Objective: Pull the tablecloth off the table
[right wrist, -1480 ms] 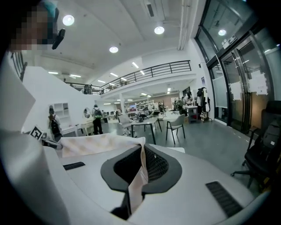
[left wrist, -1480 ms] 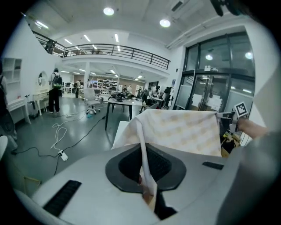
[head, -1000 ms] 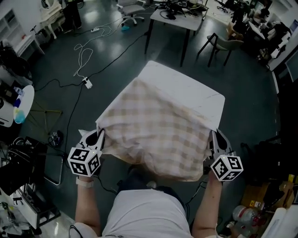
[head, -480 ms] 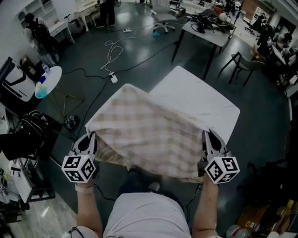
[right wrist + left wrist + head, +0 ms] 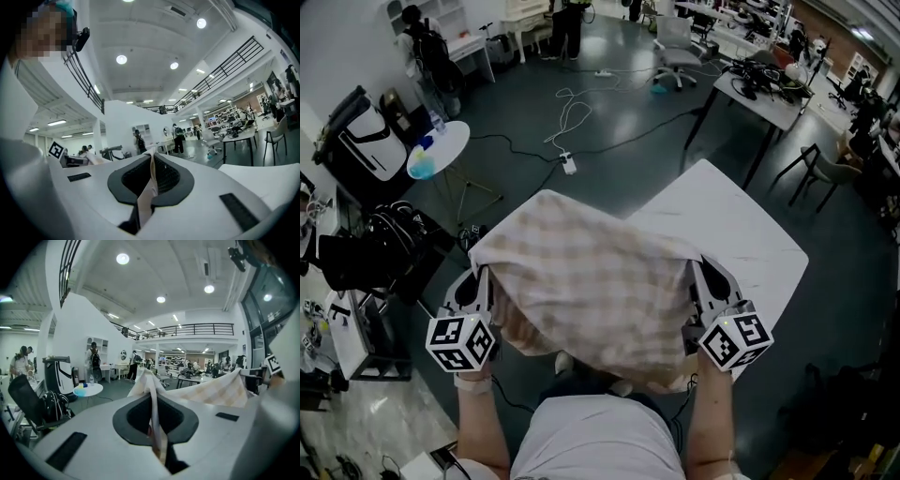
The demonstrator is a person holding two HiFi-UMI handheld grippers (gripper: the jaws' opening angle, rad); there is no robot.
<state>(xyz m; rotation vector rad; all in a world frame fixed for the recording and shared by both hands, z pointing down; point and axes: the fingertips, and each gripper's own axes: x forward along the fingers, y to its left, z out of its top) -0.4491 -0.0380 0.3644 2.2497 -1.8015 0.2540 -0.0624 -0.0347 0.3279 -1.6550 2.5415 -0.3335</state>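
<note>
The beige checked tablecloth (image 5: 586,281) hangs bunched between my two grippers, lifted at the near left corner of the white table (image 5: 741,234), whose top shows bare. My left gripper (image 5: 483,279) is shut on the cloth's left edge. In the left gripper view a fold of the tablecloth (image 5: 211,389) runs down between the closed jaws of the left gripper (image 5: 153,397). My right gripper (image 5: 698,274) is shut on the right edge. A strip of tablecloth (image 5: 147,190) is pinched in the right gripper (image 5: 152,159).
On the floor at the left stand a small round table (image 5: 436,150) and black bags (image 5: 375,253). Cables (image 5: 567,122) trail across the dark floor. Behind the white table are a desk (image 5: 759,89) and a chair (image 5: 830,169). People stand far off.
Both grippers have swung left and upward with the cloth. It covered the table's near half before; now it has slid off and the tabletop is bare.
</note>
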